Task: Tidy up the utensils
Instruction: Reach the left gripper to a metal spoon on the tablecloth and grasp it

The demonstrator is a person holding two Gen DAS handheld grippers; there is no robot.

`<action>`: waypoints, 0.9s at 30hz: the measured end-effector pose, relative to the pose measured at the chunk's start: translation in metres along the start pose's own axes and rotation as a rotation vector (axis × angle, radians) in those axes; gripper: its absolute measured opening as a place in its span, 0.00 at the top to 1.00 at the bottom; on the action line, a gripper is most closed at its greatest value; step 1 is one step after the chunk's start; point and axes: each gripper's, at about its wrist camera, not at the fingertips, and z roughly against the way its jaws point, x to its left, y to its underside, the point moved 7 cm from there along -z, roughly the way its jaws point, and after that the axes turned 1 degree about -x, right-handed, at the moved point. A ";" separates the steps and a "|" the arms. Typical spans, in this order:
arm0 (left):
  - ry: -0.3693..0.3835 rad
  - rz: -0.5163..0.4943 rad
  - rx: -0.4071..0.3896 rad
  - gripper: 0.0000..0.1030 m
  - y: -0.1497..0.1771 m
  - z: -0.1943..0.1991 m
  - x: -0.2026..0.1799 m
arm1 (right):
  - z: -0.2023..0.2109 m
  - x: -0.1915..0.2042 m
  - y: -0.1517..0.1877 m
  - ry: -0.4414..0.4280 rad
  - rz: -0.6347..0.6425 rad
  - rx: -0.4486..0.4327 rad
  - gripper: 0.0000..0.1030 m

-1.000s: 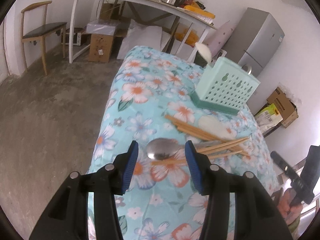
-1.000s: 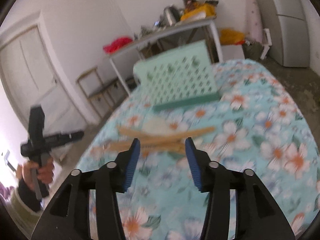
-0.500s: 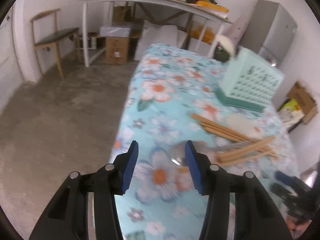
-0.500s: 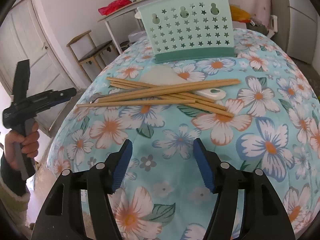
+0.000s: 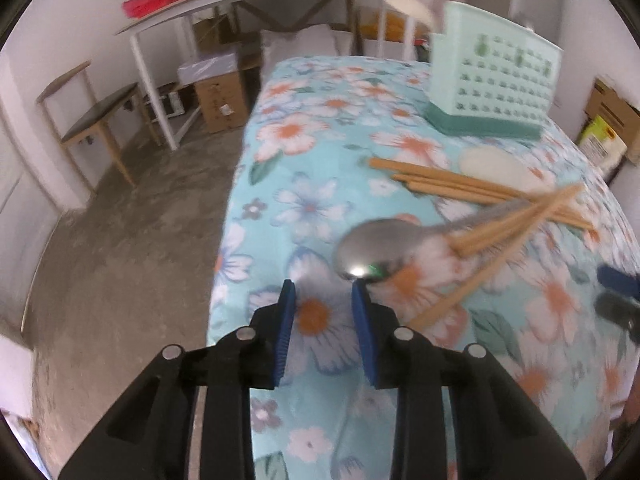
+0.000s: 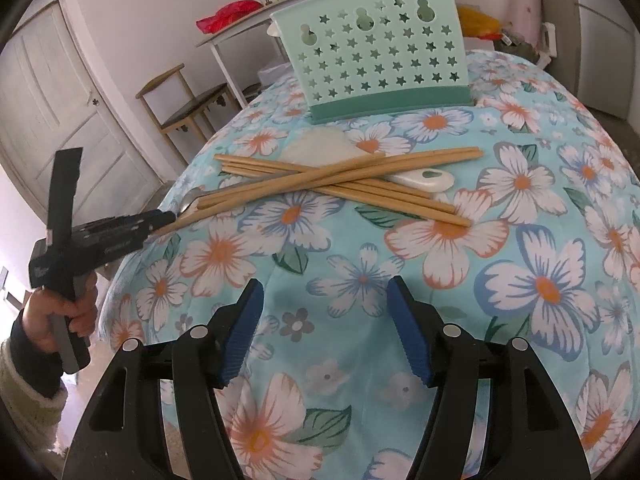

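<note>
- While its blue pads stand apart, the left tool (image 5: pixel 323 298) hovers just short of the shiny metal spoon (image 5: pixel 374 250).
- Right tool (image 6: pixel 325 300) gapes wide, empty.
- Wooden chopsticks (image 6: pixel 340 178) lie crossed.

Left claw (image 5: pixel 323 296) now nearer the metal spoon (image 5: pixel 376 250), right claw (image 6: pixel 325 294) wider.

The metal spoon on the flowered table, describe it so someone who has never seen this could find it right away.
Start at the mint green utensil basket standing on the floral tablecloth; in front of it lies a crossed pile of wooden chopsticks. The metal spoon pokes out from under that pile, its bowl toward the table edge near the left tongs. It is the only shiny grey piece; the other spoon is white.
</note>
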 end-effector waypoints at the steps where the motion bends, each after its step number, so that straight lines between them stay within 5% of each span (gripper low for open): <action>1: 0.003 -0.024 -0.004 0.73 0.000 0.001 -0.004 | 0.000 0.000 0.000 -0.002 0.000 -0.001 0.40; 7: -0.066 -0.256 0.005 0.62 -0.005 -0.008 -0.022 | 0.001 -0.001 0.000 -0.020 -0.020 -0.003 0.40; 16: -0.061 -0.437 0.007 0.68 -0.018 -0.018 -0.039 | -0.001 -0.001 -0.001 -0.024 -0.024 -0.001 0.40; 20: -0.008 -0.459 0.014 0.82 -0.021 -0.011 -0.040 | -0.001 -0.001 -0.002 -0.024 -0.018 0.000 0.40; 27: 0.047 -0.374 -0.044 0.86 -0.036 -0.004 -0.034 | -0.001 -0.002 -0.001 -0.022 -0.019 -0.002 0.39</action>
